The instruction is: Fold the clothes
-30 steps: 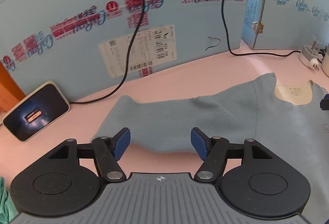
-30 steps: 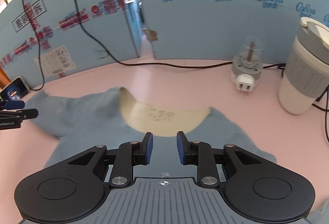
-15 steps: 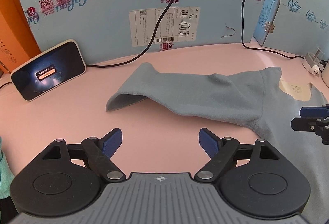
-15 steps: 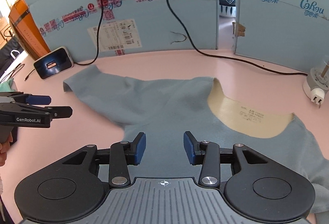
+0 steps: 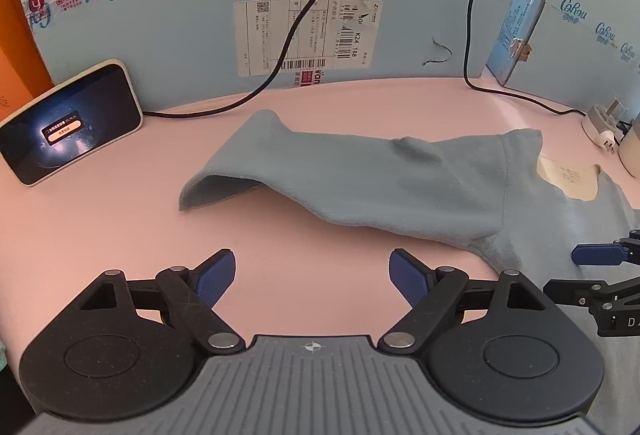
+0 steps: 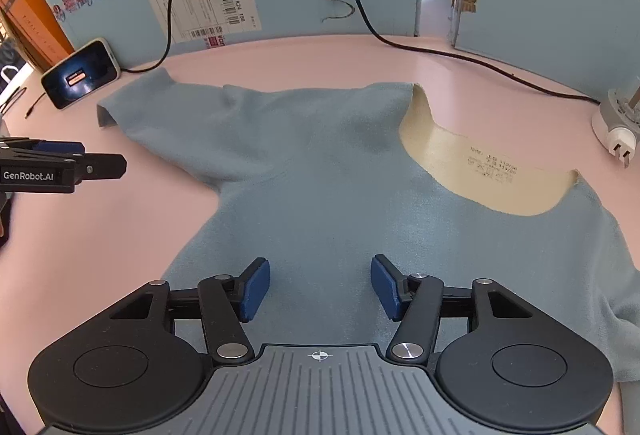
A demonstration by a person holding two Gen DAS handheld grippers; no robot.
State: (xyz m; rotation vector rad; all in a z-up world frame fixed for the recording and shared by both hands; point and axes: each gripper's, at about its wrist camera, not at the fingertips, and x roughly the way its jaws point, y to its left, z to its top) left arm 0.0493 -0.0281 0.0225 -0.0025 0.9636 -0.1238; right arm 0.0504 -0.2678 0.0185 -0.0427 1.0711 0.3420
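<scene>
A blue-grey long-sleeved top (image 6: pixel 320 175) lies spread flat on the pink table (image 5: pixel 120 235), its cream inner neckline (image 6: pixel 480 163) facing up. One sleeve (image 5: pixel 320 171) stretches left, with its cuff slightly raised. My left gripper (image 5: pixel 312 275) is open above bare table just short of that sleeve, with nothing between its fingers. My right gripper (image 6: pixel 320 283) hovers over the top's body below the neckline. Its jaws are opening and the pads press on no cloth. Each gripper shows at the edge of the other's view.
A lit phone (image 5: pixel 72 119) leans against the blue cardboard wall (image 5: pixel 200 35) at the back left. Black cables (image 6: pixel 460 57) trail across the table's far side. A white plug adapter (image 6: pixel 616 127) sits at the right, and an orange box (image 6: pixel 28 7) stands far left.
The left gripper has drawn back off the sleeve to bare table and widened. The right gripper has shifted left from the neckline over the body, and its jaws have spread apart.
</scene>
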